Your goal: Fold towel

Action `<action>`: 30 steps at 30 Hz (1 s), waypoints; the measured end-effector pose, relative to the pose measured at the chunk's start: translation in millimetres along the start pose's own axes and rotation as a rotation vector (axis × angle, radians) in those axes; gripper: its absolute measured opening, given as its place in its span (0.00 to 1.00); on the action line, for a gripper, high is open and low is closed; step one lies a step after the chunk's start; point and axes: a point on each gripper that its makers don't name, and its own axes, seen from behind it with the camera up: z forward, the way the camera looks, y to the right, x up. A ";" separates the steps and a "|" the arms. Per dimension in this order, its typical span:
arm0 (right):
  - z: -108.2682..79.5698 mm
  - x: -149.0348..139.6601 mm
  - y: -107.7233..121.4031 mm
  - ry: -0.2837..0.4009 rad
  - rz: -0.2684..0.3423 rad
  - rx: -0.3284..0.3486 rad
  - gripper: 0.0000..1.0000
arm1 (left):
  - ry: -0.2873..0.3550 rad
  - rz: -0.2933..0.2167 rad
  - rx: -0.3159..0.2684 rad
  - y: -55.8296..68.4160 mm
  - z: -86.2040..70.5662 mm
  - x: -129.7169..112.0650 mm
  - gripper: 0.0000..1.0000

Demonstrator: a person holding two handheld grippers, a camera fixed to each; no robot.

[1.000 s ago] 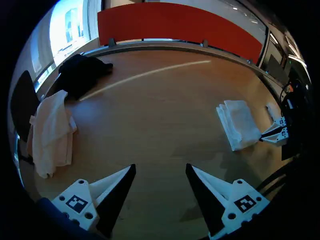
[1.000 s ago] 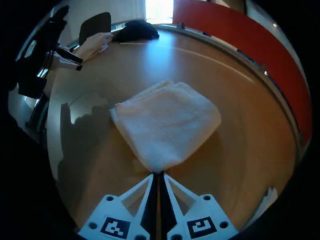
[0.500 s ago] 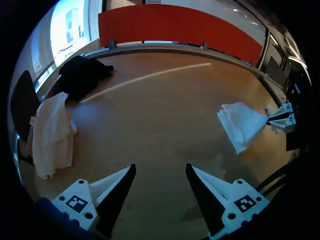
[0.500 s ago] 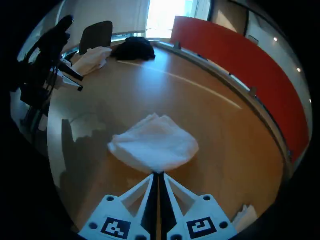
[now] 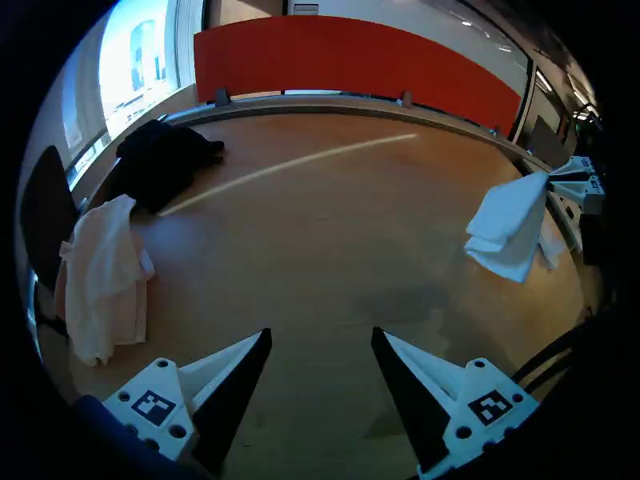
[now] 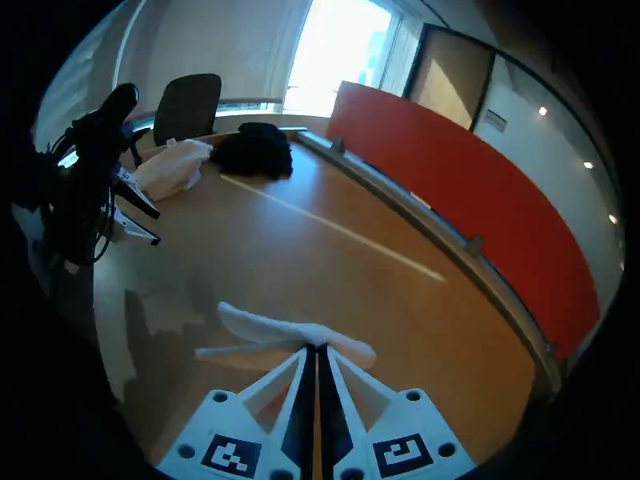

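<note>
A folded white towel [image 5: 508,224] hangs in the air above the right side of the wooden table [image 5: 320,216], pinched at its top corner by my right gripper [image 5: 560,178]. In the right gripper view the same towel [image 6: 288,334] droops just past the shut right gripper [image 6: 317,352]. My left gripper [image 5: 320,340] stands open low over the table's near edge with nothing between its fingers [image 5: 240,368]. The left gripper [image 6: 144,224] also appears far off at the left, held by a person's hand.
A heap of white towels [image 5: 104,272] lies at the table's left edge, draped near a dark chair [image 5: 44,208]. A black garment [image 5: 160,156] sits at the back left. A red partition [image 5: 352,56] runs along the table's far side. Another white cloth [image 5: 552,244] lies at the right.
My right gripper has lifted the folded towel off the table by one corner, raising it up and to the right. The left gripper has stayed still and open.
</note>
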 end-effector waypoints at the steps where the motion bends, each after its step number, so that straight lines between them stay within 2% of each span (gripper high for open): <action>1: -2.0 2.7 2.2 0.004 0.000 -0.005 0.05 | 0.002 0.001 -0.001 0.3 0.0 0.8 0.93; 9: -15.3 7.2 23.4 0.009 0.005 -0.050 0.05 | 0.012 0.011 -0.014 4.8 0.8 7.9 0.92; 30: -48.2 -19.4 87.7 -0.010 0.067 -0.153 0.05 | 0.015 0.026 -0.026 12.0 4.7 15.5 0.93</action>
